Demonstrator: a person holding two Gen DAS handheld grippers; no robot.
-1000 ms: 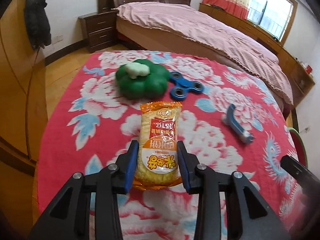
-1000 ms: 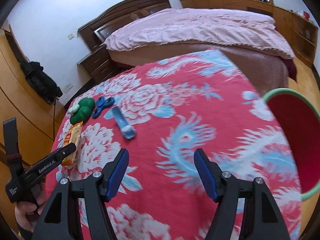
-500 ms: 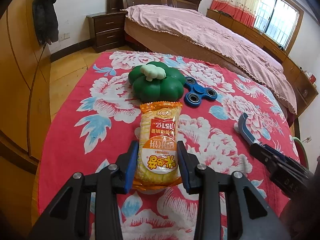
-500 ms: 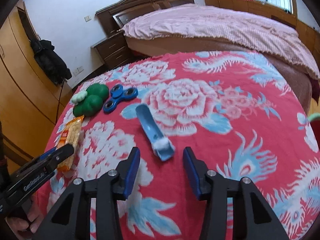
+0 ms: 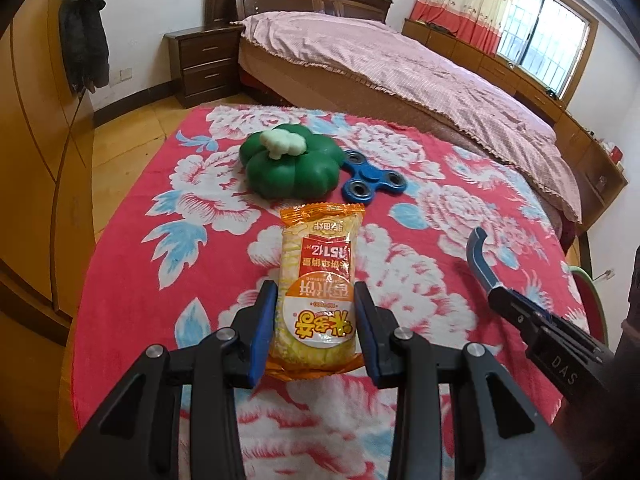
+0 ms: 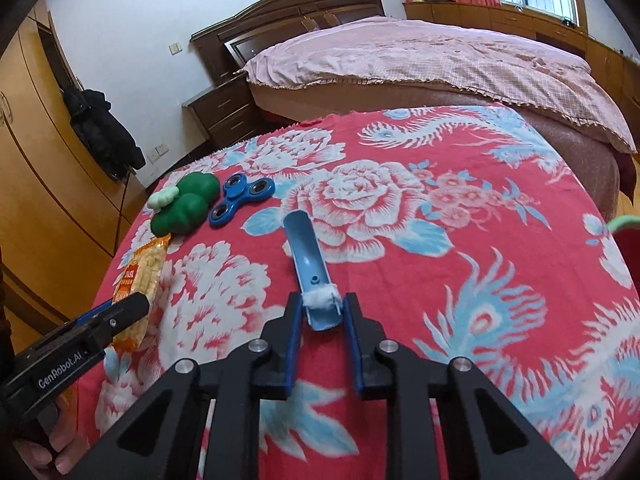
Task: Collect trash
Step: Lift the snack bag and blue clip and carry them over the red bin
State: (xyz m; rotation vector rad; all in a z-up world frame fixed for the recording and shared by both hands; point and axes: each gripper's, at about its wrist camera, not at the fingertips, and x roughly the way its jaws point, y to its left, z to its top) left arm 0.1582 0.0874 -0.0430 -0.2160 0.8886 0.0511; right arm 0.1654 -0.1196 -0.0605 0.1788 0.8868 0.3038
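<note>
Fingers of right gripper (image 6: 320, 322) pinch blue scoop's (image 6: 310, 268) near end; left gripper (image 5: 316, 322) clamps snack packet (image 5: 318, 284); shallow end-grip risks the scoop slipping.

We saw both views lit by soft daylight from the window (image 5: 544, 36) at the upper right, its panes blown out to near white. The white wall (image 6: 132, 36) behind the bed was bright and even. Shadows were faint; only a soft one lay under the green toy (image 5: 292, 168). Fisheye distortion bent the wardrobe (image 5: 28, 160) and the counter (image 6: 500, 240) edges, and black vignetting filled the corners. Focus was sharp throughout, without motion blur.
</note>
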